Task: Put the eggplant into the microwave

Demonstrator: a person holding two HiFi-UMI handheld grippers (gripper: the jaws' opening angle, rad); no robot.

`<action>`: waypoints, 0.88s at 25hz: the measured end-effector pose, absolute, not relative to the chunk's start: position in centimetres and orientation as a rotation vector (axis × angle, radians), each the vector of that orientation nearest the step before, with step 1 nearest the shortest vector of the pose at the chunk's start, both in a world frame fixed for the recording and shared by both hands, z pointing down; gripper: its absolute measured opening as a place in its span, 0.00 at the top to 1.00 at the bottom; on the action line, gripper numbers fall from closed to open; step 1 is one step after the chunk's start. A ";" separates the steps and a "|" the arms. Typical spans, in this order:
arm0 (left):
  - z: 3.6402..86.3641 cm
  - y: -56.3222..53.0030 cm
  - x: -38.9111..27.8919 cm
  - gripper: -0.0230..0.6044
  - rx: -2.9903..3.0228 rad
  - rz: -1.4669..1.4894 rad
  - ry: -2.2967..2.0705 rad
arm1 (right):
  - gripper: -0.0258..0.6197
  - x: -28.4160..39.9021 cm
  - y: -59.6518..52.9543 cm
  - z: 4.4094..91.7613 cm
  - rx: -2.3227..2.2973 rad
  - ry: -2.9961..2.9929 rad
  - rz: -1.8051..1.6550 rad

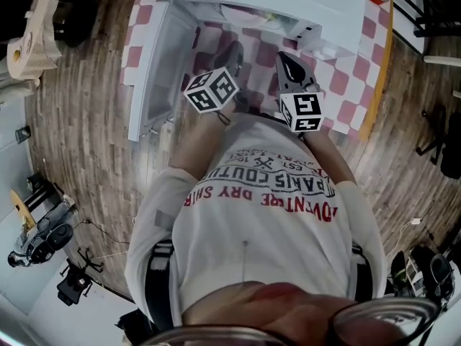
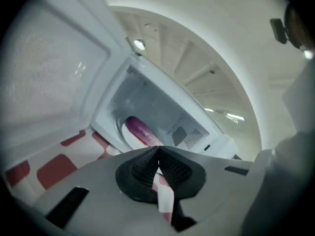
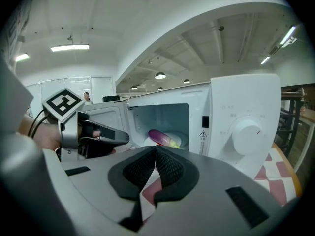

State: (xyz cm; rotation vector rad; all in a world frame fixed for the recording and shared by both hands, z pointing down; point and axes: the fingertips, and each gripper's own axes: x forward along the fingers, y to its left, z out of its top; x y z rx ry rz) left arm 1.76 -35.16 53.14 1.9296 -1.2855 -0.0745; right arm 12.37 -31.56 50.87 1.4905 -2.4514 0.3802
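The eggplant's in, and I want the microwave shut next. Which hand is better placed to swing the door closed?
Probably left. The open door hangs on the person's left, close beside the left tongs; the right tongs sit toward the dial side. Both are shut and empty.

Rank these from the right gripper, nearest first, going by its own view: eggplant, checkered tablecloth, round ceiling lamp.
1. The checkered tablecloth, right under the jaws and out to the right.
2. The eggplant, straight ahead inside the open microwave.
3. The round ceiling lamp, far off, above and behind the microwave.
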 end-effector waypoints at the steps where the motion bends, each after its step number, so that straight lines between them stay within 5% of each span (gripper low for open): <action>1: 52.2 -34.8 2.0 0.92 2.006 -0.042 -1.300 | 0.92 12.6 -31.4 50.5 1.509 -2.447 0.366; 22: 44.6 -31.7 3.6 0.92 2.502 0.177 -1.465 | 0.92 15.0 -29.6 45.4 1.734 -2.399 0.216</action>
